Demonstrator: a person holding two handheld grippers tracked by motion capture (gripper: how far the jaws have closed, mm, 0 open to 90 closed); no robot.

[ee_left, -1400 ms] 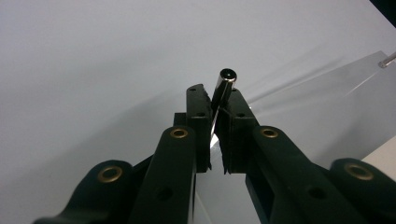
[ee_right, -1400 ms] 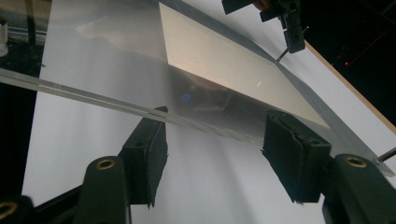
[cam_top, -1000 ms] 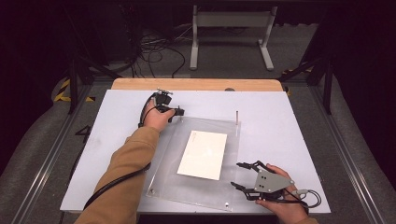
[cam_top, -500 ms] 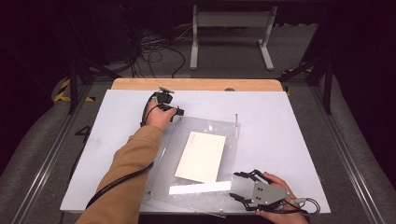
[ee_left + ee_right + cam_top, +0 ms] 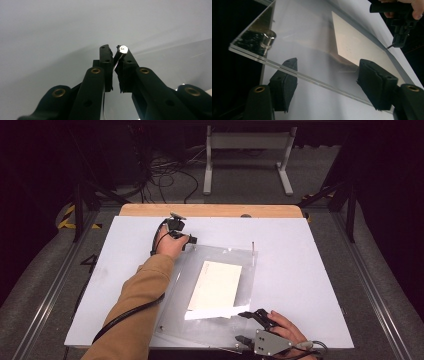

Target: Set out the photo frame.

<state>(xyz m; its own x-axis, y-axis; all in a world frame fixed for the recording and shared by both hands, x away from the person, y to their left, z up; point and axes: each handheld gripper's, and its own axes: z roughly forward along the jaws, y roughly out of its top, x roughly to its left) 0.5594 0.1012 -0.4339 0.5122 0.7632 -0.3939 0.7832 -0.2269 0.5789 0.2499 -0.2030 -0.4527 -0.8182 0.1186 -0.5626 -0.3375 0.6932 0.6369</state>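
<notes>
A clear acrylic plate (image 5: 172, 315) lies on the white board (image 5: 305, 280) with a cream paper sheet (image 5: 216, 285) beneath it. My left gripper (image 5: 191, 240) is at the plate's far left corner. In the left gripper view it (image 5: 113, 48) is shut on a small silver-headed metal pin (image 5: 123, 49). My right gripper (image 5: 241, 326) is at the plate's near edge. In the right gripper view its jaws (image 5: 332, 75) stand open and wide apart, and the raised plate edge (image 5: 312, 78) crosses over them. A metal standoff (image 5: 268, 37) sits in the plate's corner.
A thin upright post (image 5: 253, 242) stands at the plate's far right corner. The board rests on a wooden table (image 5: 210, 210). Beyond it on the floor are cables (image 5: 165, 175) and a white stand (image 5: 247, 150).
My right gripper has moved left and toward the table's near edge, under the plate's near edge. A bright reflected strip now shows on the plate. The left gripper has stayed put.
</notes>
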